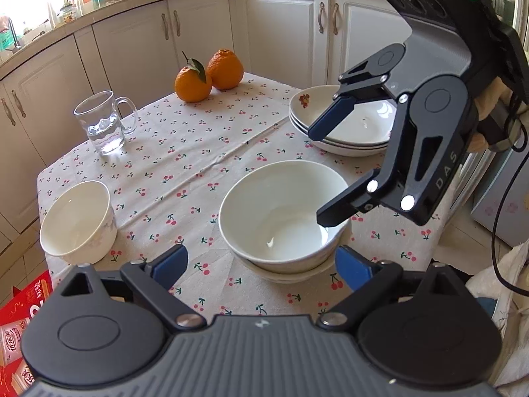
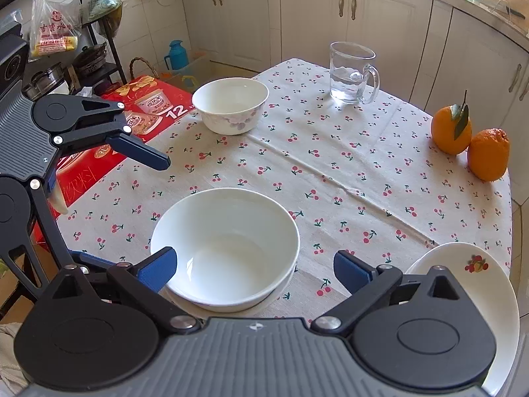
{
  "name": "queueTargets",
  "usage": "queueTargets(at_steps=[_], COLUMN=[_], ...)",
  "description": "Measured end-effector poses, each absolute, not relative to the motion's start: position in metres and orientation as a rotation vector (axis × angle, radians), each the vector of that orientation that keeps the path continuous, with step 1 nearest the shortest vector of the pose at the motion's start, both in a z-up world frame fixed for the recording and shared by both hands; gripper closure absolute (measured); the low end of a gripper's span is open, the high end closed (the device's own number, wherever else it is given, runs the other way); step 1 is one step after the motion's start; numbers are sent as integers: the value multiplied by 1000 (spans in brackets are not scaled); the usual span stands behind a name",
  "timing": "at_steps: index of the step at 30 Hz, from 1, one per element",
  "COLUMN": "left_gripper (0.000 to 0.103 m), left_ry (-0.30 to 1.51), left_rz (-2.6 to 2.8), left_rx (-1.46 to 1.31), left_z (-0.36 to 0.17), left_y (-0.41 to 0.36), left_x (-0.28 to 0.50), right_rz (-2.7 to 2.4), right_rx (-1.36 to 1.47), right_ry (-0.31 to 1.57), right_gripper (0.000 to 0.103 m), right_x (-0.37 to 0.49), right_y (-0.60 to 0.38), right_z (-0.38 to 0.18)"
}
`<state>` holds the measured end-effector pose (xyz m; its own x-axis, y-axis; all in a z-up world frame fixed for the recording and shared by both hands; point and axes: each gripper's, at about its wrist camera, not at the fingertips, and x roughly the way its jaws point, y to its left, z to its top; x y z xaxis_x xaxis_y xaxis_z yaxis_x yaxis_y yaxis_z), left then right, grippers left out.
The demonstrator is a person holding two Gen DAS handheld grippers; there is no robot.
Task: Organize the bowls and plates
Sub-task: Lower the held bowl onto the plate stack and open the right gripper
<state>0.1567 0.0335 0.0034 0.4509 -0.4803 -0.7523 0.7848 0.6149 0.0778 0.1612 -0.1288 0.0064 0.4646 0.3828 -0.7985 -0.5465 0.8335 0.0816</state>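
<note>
White porcelain fills the left wrist view: a wide bowl sits nested on another dish, low between the blue pads of the left gripper, whose jaws stand wide apart with nothing pinched. Across from it, the right gripper hangs over the bowl's right rim, jaws spread just as wide, lower finger tip over the rim, though contact is hard to call from here. Behind it, a stack of plates with a fruit motif rests on the cherry-print tablecloth. Off to the left edge, a smaller bowl stands alone; further back, a glass mug with water and two oranges. Over to the right wrist view now: the same wide bowl sits low between the right gripper's blue pads, left pad close by the rim, right pad well clear, nothing gripped. The left gripper comes in from the left edge, one finger pointing over the cloth. The smaller floral bowl stands at the far side, mug beyond to its right, oranges at the right edge, plates at lower right.
</note>
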Motion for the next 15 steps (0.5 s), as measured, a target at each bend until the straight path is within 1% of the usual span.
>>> queueTargets(at_steps=[15], left_gripper=[7], left_ry=[737], left_rz=[-776], left_rx=[394], left_z=[11], left_y=[56], left_x=[148], right_rz=[519], right_rx=[-187], right_ry=[932], right_gripper=[1], right_x=[157], right_y=[-141], right_z=[-2])
